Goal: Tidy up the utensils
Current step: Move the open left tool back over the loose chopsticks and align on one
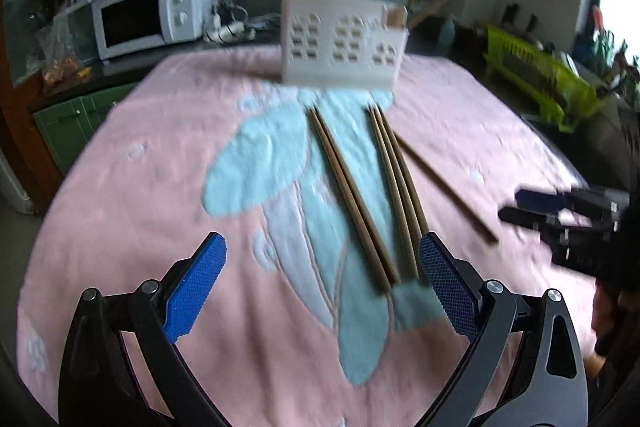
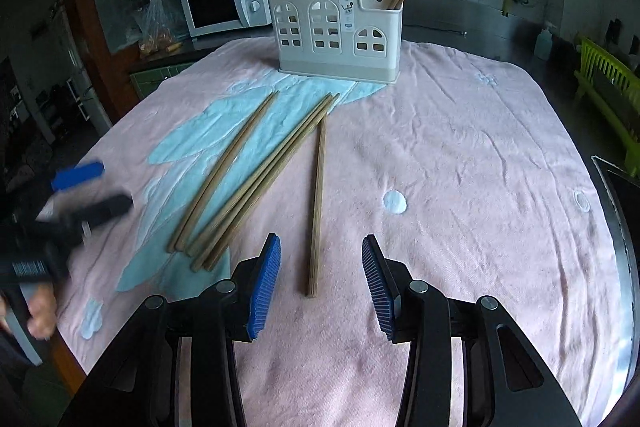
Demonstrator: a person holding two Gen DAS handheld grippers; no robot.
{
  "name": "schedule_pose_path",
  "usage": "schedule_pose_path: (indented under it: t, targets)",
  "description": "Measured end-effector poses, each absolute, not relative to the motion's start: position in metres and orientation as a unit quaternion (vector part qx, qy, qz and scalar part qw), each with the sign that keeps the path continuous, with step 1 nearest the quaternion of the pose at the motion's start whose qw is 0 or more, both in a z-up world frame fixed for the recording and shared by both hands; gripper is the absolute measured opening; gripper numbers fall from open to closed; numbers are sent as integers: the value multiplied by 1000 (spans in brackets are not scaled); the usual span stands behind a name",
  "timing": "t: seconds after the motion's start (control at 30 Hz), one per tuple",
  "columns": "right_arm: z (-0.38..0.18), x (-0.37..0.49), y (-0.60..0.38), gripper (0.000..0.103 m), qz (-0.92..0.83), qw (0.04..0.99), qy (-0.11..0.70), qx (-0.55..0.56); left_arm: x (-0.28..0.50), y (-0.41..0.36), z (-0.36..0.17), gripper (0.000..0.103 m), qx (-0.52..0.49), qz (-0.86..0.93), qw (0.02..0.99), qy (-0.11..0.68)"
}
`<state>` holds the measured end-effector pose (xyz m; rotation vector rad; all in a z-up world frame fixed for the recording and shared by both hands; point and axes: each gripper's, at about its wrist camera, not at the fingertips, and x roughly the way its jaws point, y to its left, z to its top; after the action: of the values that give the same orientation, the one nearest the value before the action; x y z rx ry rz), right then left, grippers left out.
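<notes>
Right gripper [image 2: 321, 281] and left gripper [image 1: 322, 281] both spread, empty — straddle the lone chopstick [image 2: 317, 207] near its end, pinch squarely.

A white microwave [image 2: 218, 7] sits behind the pink towel [image 2: 460, 155]; a green dish rack [image 1: 536, 75] stands at the right.

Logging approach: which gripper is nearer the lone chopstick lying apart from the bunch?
Right. The right gripper is open with the lone chopstick lying between its fingers; the left gripper is over the bunch.

Loose chopsticks [image 2: 256, 179] lie on the towel [image 2: 460, 167] before the holder [image 2: 336, 35].
</notes>
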<state>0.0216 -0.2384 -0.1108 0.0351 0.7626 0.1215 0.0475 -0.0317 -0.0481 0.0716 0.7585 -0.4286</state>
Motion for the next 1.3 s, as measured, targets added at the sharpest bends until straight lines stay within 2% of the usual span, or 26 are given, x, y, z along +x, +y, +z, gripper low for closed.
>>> schedule_pose_path:
  t: [0.3, 0.7, 1.3]
  targets:
    - [-117, 25, -240, 42, 68, 921, 383, 37, 45, -47, -74, 96, 89, -210, 891, 393]
    - [-118, 25, -241, 46, 66, 920, 385, 46, 55, -54, -84, 96, 112, -188, 881, 419]
    - [-120, 22, -244, 47, 65, 919, 386, 52, 69, -43, -85, 98, 93, -150, 877, 448]
